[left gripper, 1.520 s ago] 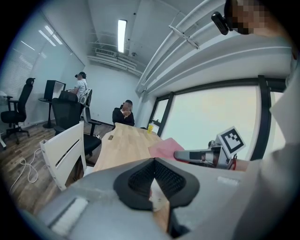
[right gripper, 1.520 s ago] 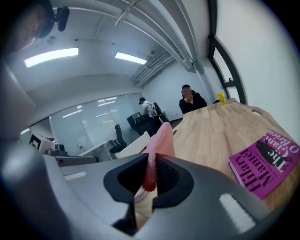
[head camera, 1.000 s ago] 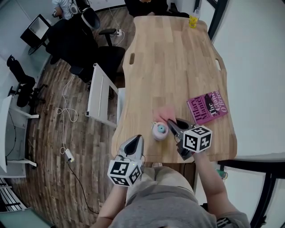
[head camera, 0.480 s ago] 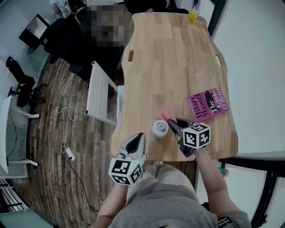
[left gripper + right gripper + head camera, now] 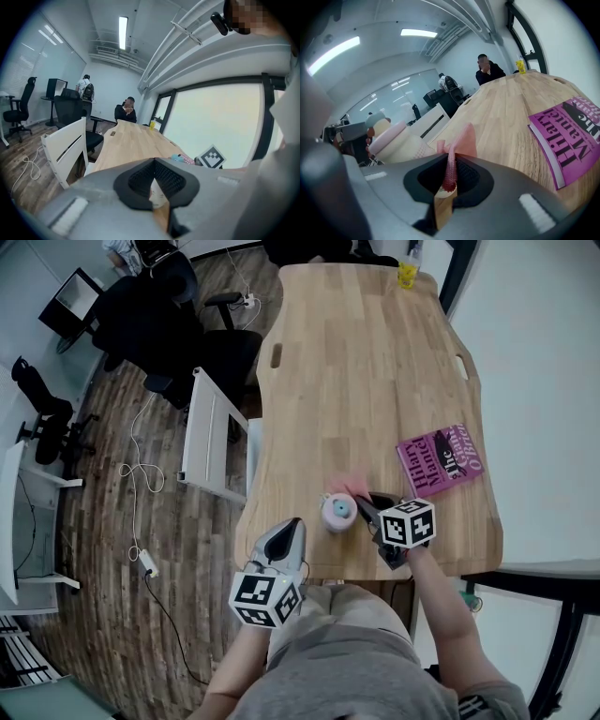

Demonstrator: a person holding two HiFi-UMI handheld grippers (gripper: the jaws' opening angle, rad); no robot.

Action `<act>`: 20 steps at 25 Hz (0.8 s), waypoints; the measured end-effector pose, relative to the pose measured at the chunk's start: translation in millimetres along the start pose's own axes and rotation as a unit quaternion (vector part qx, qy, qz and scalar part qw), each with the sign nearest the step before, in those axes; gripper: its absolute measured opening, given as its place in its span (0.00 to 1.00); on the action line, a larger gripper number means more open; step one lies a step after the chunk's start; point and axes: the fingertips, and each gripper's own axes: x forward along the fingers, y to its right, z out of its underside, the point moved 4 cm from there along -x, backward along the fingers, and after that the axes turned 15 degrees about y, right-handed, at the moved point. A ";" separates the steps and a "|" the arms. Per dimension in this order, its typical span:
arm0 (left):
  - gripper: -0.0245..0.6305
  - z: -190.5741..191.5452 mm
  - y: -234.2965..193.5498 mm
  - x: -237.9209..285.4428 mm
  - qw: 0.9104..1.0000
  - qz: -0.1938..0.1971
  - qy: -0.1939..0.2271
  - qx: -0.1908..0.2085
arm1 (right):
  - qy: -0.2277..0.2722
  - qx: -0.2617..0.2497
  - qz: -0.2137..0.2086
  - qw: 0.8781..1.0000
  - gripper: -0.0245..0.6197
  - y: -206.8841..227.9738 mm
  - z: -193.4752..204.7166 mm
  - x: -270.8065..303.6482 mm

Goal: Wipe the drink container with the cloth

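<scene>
Two grippers are in use at the near end of a long wooden bench [image 5: 356, 362]. A magenta book [image 5: 439, 460] lies flat on the bench near its right edge, just beyond the right gripper and apart from it. A yellow cup [image 5: 407, 276] stands at the far end, where a seated person [image 5: 487, 70] is at the bench. A white chair [image 5: 208, 442] and a dark office chair [image 5: 220, 352] stand along the left side, with cables [image 5: 141, 474] on the floor beside them. Nothing lies between the grippers and the work.

The drink container [image 5: 338, 513], cream-bodied with a pink band and a teal top, stands upright near the front edge of the bench, between the two grippers.

Right gripper [image 5: 364, 503]: positioned just right of the container. The right gripper view shows its fingers [image 5: 466, 176] pinching a thin fold of the pink cloth [image 5: 461, 140], which rises beyond the tips just beside the container's wall. Contact between cloth and container cannot be confirmed.

Left gripper [image 5: 293, 527]: held at the front edge of the bench, left of the container and not touching it. Its fingers [image 5: 171, 178] are pressed together at the tips, with nothing gripped between them.
</scene>
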 end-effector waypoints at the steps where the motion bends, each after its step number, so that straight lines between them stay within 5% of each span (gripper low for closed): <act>1: 0.04 -0.4 -0.3 0.2 1.000 -0.001 0.001 0.000 | -0.004 0.000 0.003 1.000 0.08 2.0 3.1 1.2; 20: 0.04 -2.8 1.5 -9.5 1.000 -0.003 0.004 0.002 | -0.051 -0.016 0.074 0.996 0.08 27.4 48.0 16.2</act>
